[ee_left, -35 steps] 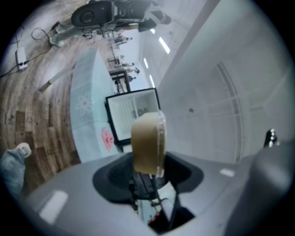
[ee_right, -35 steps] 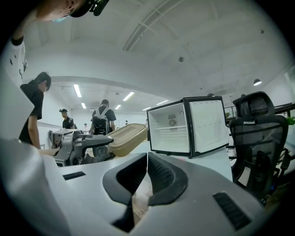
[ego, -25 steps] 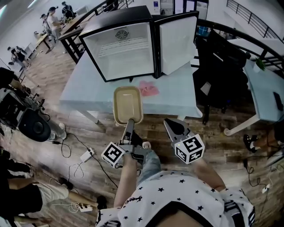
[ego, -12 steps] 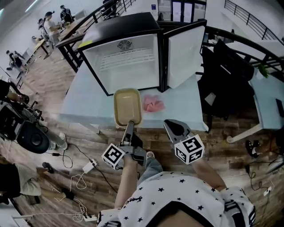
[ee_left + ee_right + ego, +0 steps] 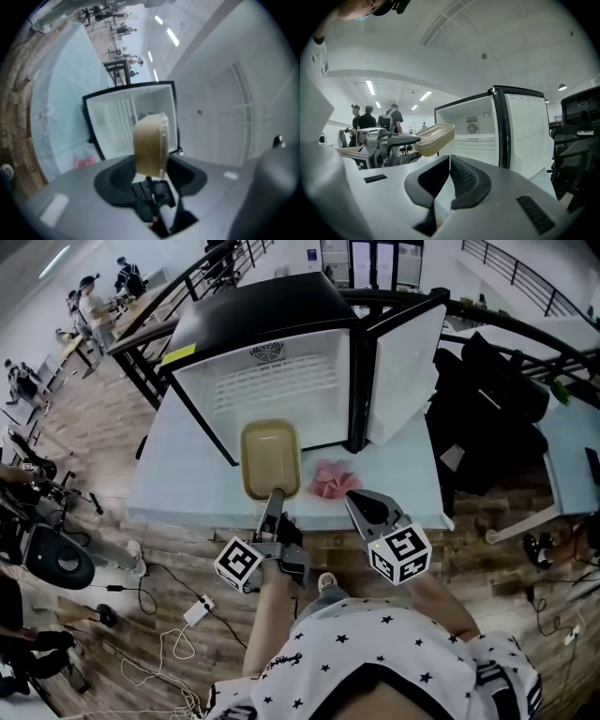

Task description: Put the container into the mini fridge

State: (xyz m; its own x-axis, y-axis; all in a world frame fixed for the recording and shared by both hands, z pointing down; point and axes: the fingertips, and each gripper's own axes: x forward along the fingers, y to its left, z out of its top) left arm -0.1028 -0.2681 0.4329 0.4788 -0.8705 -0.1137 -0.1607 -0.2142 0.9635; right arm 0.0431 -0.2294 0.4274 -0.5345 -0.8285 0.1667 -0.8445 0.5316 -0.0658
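Observation:
The black mini fridge (image 5: 281, 362) stands open on the pale table (image 5: 178, 474), its door (image 5: 403, 371) swung out to the right and its white inside empty. A tan lidded container (image 5: 270, 458) hangs level over the table just in front of the fridge opening. My left gripper (image 5: 276, 495) is shut on the container's near edge. The left gripper view shows the container (image 5: 150, 144) edge-on above the left gripper (image 5: 152, 176), with the fridge (image 5: 126, 122) behind. My right gripper (image 5: 361, 502) is beside it to the right, shut and empty; in its own view the right gripper (image 5: 450, 159) has its pads touching.
A pink cloth (image 5: 330, 479) lies on the table right of the container. A black chair (image 5: 497, 418) stands beyond the fridge door. Cables and a power strip (image 5: 197, 612) lie on the wooden floor at the left. People (image 5: 370, 119) stand in the background.
The person has stepped closer to the table. The container, held by the left gripper, has moved forward from the table's front edge to just before the fridge opening. Right gripper followed, still shut.

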